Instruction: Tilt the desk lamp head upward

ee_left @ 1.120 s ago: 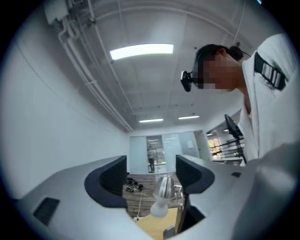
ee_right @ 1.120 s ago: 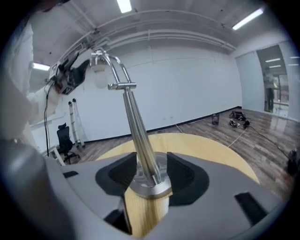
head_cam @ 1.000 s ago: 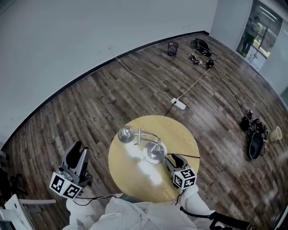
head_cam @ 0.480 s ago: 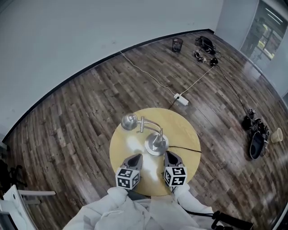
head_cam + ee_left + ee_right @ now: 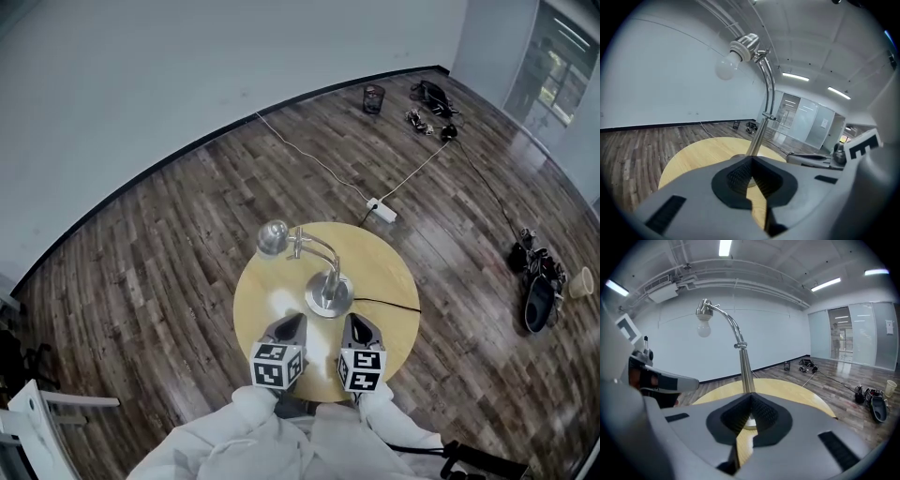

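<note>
A chrome desk lamp stands on a round wooden table (image 5: 386,270). Its base (image 5: 328,296) is near the table's middle, and its curved neck arches to the head with a bare bulb (image 5: 274,237) at the far left rim. From below, the bulb (image 5: 725,67) hangs facing down, and the bulb (image 5: 703,329) looks the same from the other side. My left gripper (image 5: 289,323) and right gripper (image 5: 356,323) sit side by side at the near edge, aimed at the base. Both are shut with nothing between the jaws, left gripper (image 5: 751,158) and right gripper (image 5: 751,395) alike. Neither touches the lamp.
A black cord (image 5: 386,303) runs from the lamp base off the table's right. On the wood floor lie a white power strip (image 5: 382,211) with its cable, a dark bin (image 5: 373,97), bags (image 5: 431,94) and shoes (image 5: 536,291). A white chair (image 5: 37,422) stands at lower left.
My left gripper swung in from beside the table's left edge to the near edge in front of the lamp, and its jaws went from open to shut. The right gripper shifted slightly.
</note>
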Action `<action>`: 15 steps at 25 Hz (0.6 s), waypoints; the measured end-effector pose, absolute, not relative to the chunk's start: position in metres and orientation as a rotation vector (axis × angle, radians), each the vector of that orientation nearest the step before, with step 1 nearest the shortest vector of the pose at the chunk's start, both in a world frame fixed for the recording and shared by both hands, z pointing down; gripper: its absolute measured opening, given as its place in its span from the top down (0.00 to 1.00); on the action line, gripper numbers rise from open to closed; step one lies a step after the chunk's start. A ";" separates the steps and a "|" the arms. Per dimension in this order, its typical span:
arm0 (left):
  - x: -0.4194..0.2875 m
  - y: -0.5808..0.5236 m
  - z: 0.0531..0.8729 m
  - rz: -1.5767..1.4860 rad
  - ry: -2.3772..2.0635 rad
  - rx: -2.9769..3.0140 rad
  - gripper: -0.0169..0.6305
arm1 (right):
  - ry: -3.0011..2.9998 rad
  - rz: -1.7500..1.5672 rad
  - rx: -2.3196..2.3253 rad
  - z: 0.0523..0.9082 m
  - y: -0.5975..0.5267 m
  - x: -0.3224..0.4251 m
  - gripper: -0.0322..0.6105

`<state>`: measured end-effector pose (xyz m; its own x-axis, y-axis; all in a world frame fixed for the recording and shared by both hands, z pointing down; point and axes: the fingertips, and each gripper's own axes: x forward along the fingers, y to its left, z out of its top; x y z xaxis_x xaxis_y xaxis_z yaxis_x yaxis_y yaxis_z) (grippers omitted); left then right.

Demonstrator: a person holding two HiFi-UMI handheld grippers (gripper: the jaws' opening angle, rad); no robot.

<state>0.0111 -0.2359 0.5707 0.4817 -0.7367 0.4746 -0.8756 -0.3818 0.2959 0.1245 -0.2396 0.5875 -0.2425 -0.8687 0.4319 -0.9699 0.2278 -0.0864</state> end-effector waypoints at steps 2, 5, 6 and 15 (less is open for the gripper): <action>0.012 -0.224 0.568 0.367 -1.314 2.240 0.97 | -2.214 0.468 1.744 0.578 -0.230 0.123 0.93; 0.014 -0.202 0.565 0.361 -1.274 2.266 0.97 | -2.212 0.460 1.767 0.571 -0.211 0.118 0.93; 0.013 -0.193 0.564 0.363 -1.267 2.274 0.97 | -2.206 0.468 1.776 0.571 -0.204 0.116 0.93; -0.010 -0.116 0.570 0.412 -1.217 2.309 0.97 | -2.149 0.471 1.874 0.570 -0.128 0.098 0.93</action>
